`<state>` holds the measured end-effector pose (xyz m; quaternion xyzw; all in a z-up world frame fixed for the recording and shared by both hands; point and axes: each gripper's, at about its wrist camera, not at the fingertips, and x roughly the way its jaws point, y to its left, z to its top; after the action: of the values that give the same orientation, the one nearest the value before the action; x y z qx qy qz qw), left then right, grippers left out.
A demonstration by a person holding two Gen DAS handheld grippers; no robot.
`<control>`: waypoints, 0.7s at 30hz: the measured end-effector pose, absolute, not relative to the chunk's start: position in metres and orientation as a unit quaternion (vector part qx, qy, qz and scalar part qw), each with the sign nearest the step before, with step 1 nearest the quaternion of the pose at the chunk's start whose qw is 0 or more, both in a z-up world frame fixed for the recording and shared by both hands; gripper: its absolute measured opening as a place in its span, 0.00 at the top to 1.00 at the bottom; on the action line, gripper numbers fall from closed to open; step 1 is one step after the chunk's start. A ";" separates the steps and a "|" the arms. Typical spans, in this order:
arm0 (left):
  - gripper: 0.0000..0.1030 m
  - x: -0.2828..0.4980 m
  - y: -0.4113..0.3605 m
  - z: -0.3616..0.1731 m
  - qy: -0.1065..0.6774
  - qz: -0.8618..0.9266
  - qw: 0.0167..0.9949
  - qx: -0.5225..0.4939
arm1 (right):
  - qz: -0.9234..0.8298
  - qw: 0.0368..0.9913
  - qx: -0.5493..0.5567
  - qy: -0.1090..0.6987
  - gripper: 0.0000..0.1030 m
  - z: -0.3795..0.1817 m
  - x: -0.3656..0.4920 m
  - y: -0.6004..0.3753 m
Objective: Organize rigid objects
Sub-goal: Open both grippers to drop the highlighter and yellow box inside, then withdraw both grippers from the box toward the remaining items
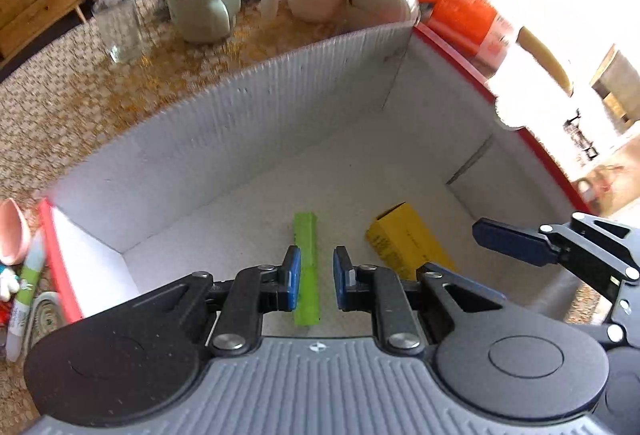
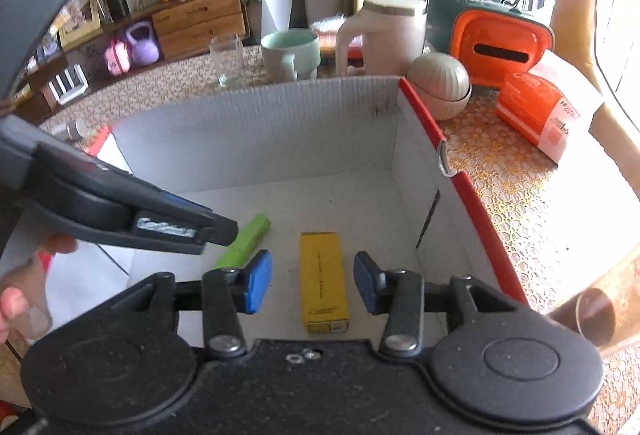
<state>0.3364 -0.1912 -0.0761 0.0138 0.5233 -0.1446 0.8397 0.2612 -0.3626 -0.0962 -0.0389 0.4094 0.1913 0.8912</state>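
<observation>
A white corrugated box (image 1: 256,103) with red outer sides stands on the table, and both grippers hang over its inside. A green stick (image 1: 306,235) lies flat on the box floor. My left gripper (image 1: 317,278) is just above it, shut to a narrow gap, with its pads clear of the stick. Beside the stick lies a yellow carton (image 2: 323,275). My right gripper (image 2: 313,283) straddles the carton, open, with space on both sides of it. The yellow carton (image 1: 404,239) and one right finger (image 1: 512,241) show in the left wrist view. The left gripper (image 2: 234,231) reaches in from the left over the green stick (image 2: 250,235).
Behind the box stand a drinking glass (image 2: 228,61), a mint mug (image 2: 290,51), a tall cream mug (image 2: 384,35), a round lidded bowl (image 2: 440,83), an orange container (image 2: 500,47) and an orange packet (image 2: 536,115). A pink spoon (image 1: 14,231) and a tube (image 1: 26,287) lie left of the box.
</observation>
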 end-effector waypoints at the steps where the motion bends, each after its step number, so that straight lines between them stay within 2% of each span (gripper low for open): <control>1: 0.84 0.332 -0.189 -0.071 0.517 -0.145 0.844 0.011 | 0.192 0.893 -0.036 0.406 0.56 -0.093 0.258 -0.363; 3: 0.84 0.320 -0.183 -0.061 0.501 -0.149 0.852 0.008 | 0.194 0.897 -0.031 0.397 0.54 -0.086 0.251 -0.363; 5: 0.84 0.311 -0.178 -0.053 0.488 -0.155 0.859 0.007 | 0.197 0.900 -0.027 0.387 0.47 -0.079 0.243 -0.363; 7: 0.84 0.301 -0.171 -0.044 0.475 -0.162 0.865 0.005 | 0.200 0.903 -0.025 0.379 0.44 -0.073 0.235 -0.362; 21: 0.84 0.214 -0.126 -0.002 0.400 -0.163 0.902 -0.001 | 0.227 0.915 -0.007 0.334 0.37 -0.042 0.178 -0.337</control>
<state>0.2140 -0.1265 -0.0023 -0.0010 0.4004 -0.1632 0.9017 0.1784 -0.3370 -0.0416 -0.0073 0.3341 0.2274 0.9147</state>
